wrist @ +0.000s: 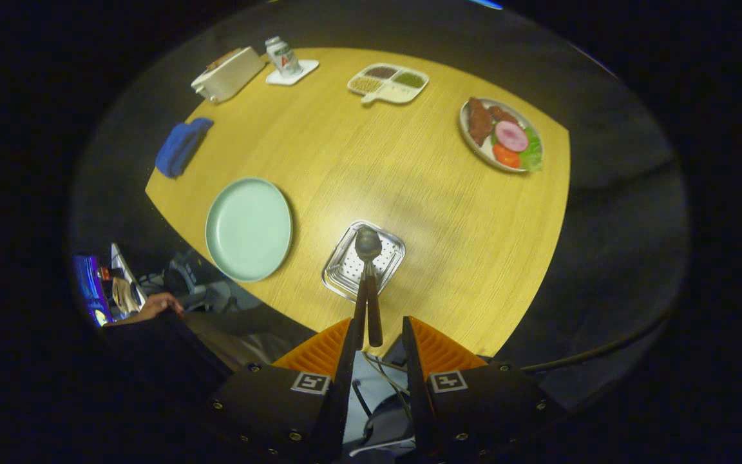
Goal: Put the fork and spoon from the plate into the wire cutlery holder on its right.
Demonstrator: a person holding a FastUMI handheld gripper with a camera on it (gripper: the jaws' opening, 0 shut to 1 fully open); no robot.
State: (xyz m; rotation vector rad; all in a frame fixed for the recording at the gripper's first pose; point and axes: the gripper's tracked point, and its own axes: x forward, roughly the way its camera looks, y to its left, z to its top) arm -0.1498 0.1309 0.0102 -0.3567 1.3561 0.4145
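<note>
I look straight down on the wooden table [409,187]. The wire cutlery holder [345,267] stands just ahead of my fingers, to the right of the pale green plate [248,229], which has nothing on it. A dark spoon [368,245] stands in the holder, bowl down, its handle rising toward me. A second dark handle, the fork [361,309], leans beside it close to my left finger; its head is hidden. My gripper [377,320] is open above the holder. Both handle ends sit in the gap between the fingers, and the right finger stays apart from them.
A blue cloth [181,147] lies beyond the plate. At the far side are a white box [228,74], a can on a coaster [283,57] and a divided dish [389,82]. A plate of food [501,134] sits far right. A person's hand [152,306] is below left.
</note>
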